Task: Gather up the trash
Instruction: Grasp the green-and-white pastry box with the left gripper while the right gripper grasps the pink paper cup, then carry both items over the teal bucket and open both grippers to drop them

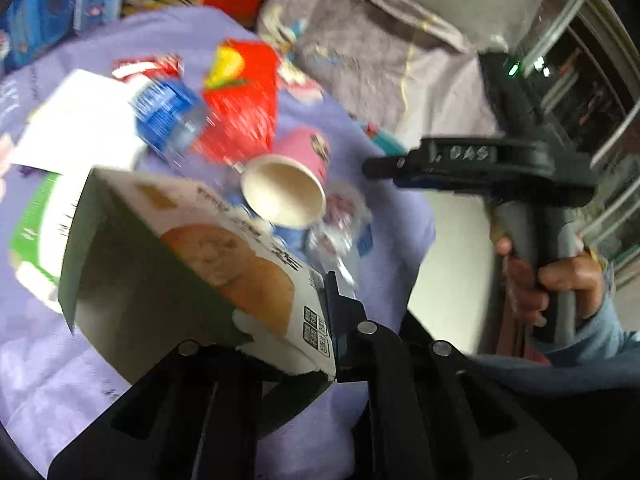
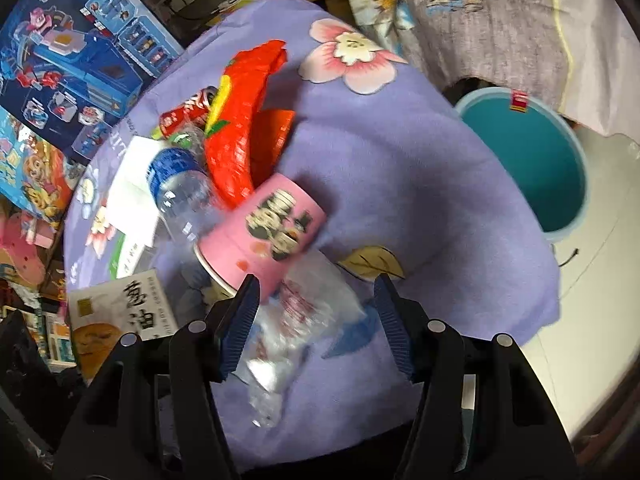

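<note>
The left gripper (image 1: 332, 344) is clamped on the corner of an open pastry box (image 1: 192, 256), lifted over the near edge of the purple floral tablecloth (image 2: 400, 168). The right gripper (image 2: 316, 320) stands with its jaws apart around a crumpled clear plastic wrapper (image 2: 304, 312), pads not pressing it. Just beyond lies a pink paper cup (image 2: 272, 228) on its side, then a clear water bottle (image 2: 180, 184), a red bag (image 2: 240, 120) and a red soda can (image 2: 186, 112). A teal bin (image 2: 532, 160) stands off the cloth's right edge.

Black plastic claw (image 2: 316, 320), blue ribbed pads (image 2: 240, 332), silver rivets; hand (image 1: 560, 280) in blue sleeve.
</note>
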Demonstrator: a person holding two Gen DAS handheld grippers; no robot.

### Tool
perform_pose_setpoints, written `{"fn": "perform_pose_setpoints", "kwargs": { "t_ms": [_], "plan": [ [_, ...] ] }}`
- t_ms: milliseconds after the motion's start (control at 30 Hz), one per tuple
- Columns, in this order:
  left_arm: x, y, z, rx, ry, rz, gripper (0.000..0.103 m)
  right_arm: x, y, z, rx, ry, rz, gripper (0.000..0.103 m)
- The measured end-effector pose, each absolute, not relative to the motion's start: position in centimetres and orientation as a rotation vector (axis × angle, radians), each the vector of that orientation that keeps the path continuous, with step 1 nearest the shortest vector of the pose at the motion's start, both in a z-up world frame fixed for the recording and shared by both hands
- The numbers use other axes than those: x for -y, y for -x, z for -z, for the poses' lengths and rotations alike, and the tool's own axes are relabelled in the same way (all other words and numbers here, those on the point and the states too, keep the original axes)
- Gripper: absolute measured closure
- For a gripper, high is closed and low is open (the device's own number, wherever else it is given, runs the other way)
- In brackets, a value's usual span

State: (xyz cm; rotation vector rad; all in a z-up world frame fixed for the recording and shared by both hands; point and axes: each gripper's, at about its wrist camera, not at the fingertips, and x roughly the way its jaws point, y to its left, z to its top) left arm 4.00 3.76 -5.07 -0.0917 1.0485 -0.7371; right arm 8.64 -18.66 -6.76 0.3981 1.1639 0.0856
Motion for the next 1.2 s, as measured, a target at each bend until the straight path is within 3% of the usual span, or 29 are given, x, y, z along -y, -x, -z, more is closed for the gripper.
{"fn": "perform_pose_setpoints", "kwargs": {
  "t_ms": [300,467,667,933,1200],
  "plan": [
    [-8.3,-5.3,2.3,-0.949,0.228,0.624,0.093,17.0,-14.0,9.8,-1.257,-0.515,-0.131,0.029],
    [-9.3,-6.0,2.2,-0.967,0.272,0.585,0.093,15.6,-15.2,11.0,-1.284,-0.539,-0.184,0.029],
    [-8.6,-6.4,1.5,-0.976,0.276,0.574,0.093,15.1,-15.1,8.9,-1.192,-0.462,-0.216,0.05],
    [-5.0,-7.2,-0.4,-0.949,0.222,0.616,0.093,17.6,-14.1,6.1,-1.096,-0.48,-0.244,0.052],
    [3.0,-8.7,-2.2,-0.948,0.111,0.725,0.093,26.9,-11.2,1.9,-0.915,-0.553,-0.134,0.051]
  ]
}}
